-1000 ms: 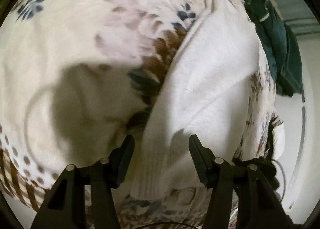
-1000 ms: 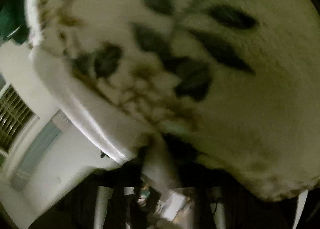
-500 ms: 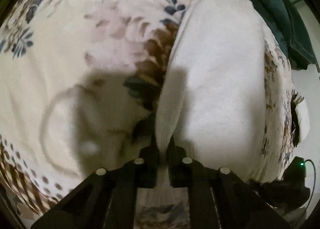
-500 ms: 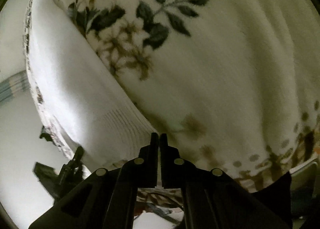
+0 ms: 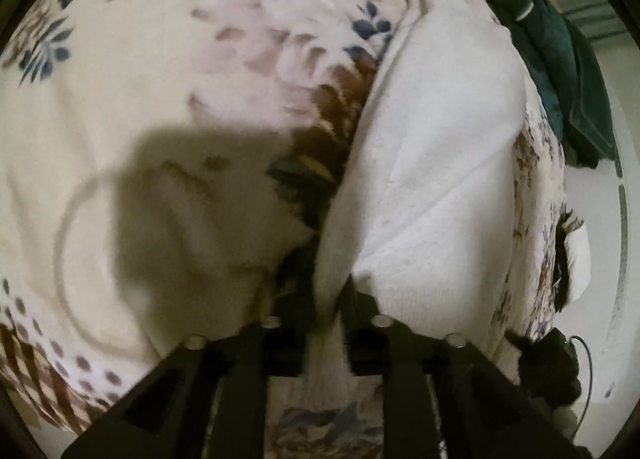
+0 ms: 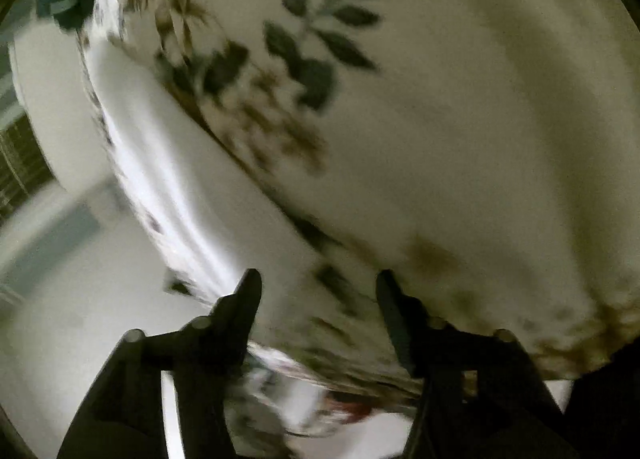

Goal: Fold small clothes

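White garment [image 5: 432, 163] lies on the floral blanket [image 5: 168, 71] of the bed, stretched along its right side in my left view, with its long edge folded into a raised ridge. My left hand-held gripper [image 5: 326, 299] pinches the ribbed near end of that ridge; its jaws have just eased slightly apart, yet cloth sits gripped between them. My right hand-held gripper [image 6: 318, 279] has just been opening and now stands wide, with nothing between its jaws; it hovers over the blanket near the same white garment [image 6: 188, 179], seen there as a pale band. I judge one lengthwise fold in place and at least a crosswise fold left. A dark green garment [image 5: 560, 59] at the far edge looks unfolded.
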Tool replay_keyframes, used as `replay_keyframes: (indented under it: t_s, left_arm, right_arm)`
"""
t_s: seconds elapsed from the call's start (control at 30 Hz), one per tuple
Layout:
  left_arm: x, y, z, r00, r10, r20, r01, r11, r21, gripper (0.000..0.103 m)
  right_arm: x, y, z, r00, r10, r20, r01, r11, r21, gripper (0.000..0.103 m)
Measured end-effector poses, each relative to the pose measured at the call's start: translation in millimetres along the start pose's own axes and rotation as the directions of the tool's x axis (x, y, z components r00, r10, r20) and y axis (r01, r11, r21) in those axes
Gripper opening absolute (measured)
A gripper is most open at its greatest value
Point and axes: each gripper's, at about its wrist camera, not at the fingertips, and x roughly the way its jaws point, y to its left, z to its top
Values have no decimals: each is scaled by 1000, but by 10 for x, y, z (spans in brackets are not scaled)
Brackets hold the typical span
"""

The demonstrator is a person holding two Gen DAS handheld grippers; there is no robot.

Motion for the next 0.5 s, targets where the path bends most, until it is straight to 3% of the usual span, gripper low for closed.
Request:
replay_keyframes:
  t_s: [0.07,0.1,0.17,0.23,0.37,0.5]
  left_arm:
    - [2,-11,-12,1000,-16,-4,16,1000,-14,36]
    - [12,-9,-30,1000,-23,-5,23,1000,-17,36]
    - [58,-51,-50,1000,-17,-14,16,1000,-13,36]
    - [85,-97,-65,1000,-14,-14,14,1000,-5,36]
    - [121,-150,-90,1000,-14,-8,14,1000,-7,36]
    - [122,-105,-92,1000,-12,-5,12,1000,-19,36]
  right_arm:
    - [216,1,80,1000,18,-18,-17,999,43,62]
    - [305,19,66,1000,24,-5,-24,998,50,48]
    - [417,102,1,1000,-17,16,16,1000,27,6]
    - [359,245,-147,995,-87,45,89,995,-46,4]
    - [201,393,-618,952,-291,99,304,938,-165,3]
    - [303,407,-829,924,-367,110,382,899,-213,2]
